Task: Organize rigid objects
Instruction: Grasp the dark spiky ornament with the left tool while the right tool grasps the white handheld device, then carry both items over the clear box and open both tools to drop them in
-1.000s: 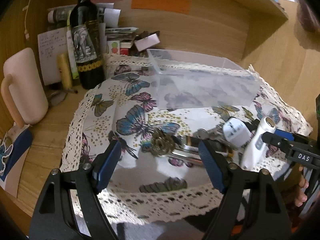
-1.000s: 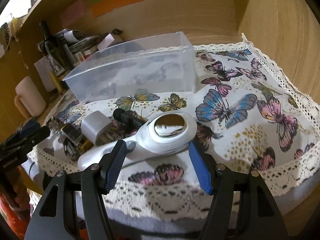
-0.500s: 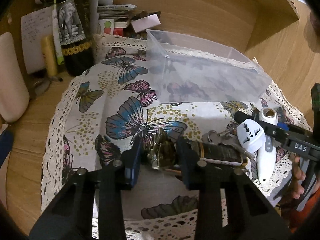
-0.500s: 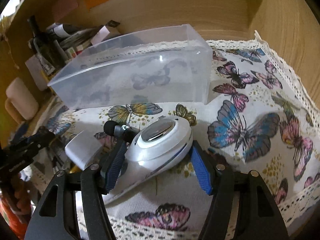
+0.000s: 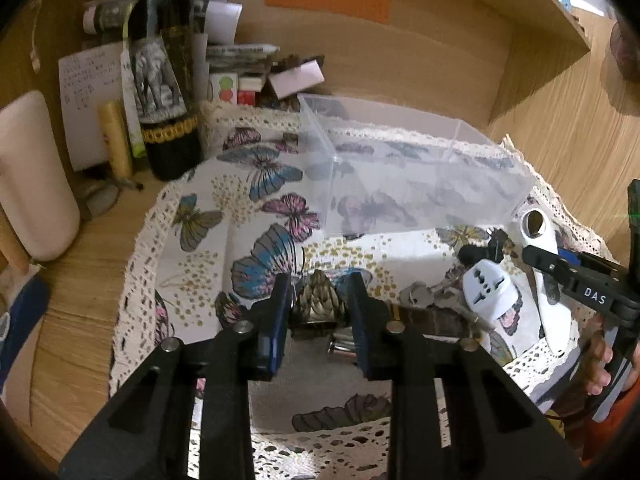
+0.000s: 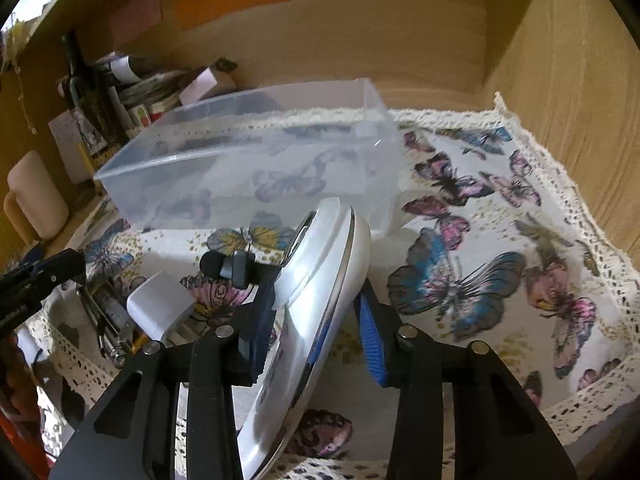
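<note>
1. On the butterfly-print cloth covering the wooden surface, we had both grippers clamped on small hard things in front of the clear plastic bin.
2. Our left gripper was closed tight on a brassy, scale-patterned ornament, which looked to be attached to a bunch of keys trailing off to the right.
3. Our right gripper was clamped across the waist of a white handheld device, tilted up on edge with its rounded head just in front of the bin's near wall.
4. A white travel adapter and a small black cylinder lay on the cloth between the two grippers.
5. We judged the ornament dense and stiff, with the loose keys likely to swing and drag when it rose, so a hold on its solid body seemed best.
6. The white device looked light but glossy and curved; we thought the pads could slide along that smooth shell, so the narrow middle was the safest place to hold it.
7. The bin looked thin-walled and light, so a bump on its rim could shove it back towards the wine bottle and papers behind.
8. The bin appeared empty, so we reckoned the sorting had barely started.
</note>
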`<control>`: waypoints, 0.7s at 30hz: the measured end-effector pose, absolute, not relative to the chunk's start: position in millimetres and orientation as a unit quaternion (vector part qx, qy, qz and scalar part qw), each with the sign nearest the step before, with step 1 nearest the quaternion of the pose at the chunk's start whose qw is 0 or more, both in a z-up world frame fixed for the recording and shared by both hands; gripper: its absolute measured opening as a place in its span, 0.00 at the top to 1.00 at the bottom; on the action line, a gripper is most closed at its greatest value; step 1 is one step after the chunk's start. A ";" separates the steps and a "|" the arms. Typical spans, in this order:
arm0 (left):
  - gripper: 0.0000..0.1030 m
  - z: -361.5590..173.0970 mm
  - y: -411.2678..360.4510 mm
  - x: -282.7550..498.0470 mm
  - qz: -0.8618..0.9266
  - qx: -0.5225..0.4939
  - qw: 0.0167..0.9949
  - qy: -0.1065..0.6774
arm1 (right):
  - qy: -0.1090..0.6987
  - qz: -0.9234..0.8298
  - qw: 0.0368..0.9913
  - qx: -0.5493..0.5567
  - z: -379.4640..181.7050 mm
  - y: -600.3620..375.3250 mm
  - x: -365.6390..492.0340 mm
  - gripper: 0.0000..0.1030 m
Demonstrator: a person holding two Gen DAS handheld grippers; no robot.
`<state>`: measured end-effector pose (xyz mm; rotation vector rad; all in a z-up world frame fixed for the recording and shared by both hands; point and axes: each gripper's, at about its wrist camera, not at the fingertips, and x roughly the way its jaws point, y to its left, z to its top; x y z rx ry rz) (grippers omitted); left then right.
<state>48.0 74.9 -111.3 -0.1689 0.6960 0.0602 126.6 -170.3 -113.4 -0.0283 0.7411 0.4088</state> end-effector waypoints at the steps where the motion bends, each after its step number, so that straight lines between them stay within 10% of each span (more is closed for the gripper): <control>1: 0.73 -109.0 73.8 47.3 0.031 -0.080 0.938 0.337 | 0.356 0.198 0.913 -0.012 -111.0 -171.2 126.0 0.65; 21: 0.73 -19.9 59.2 77.8 0.040 -0.046 0.971 0.233 | 0.200 0.220 0.955 -0.006 -7.7 -175.6 130.9 0.66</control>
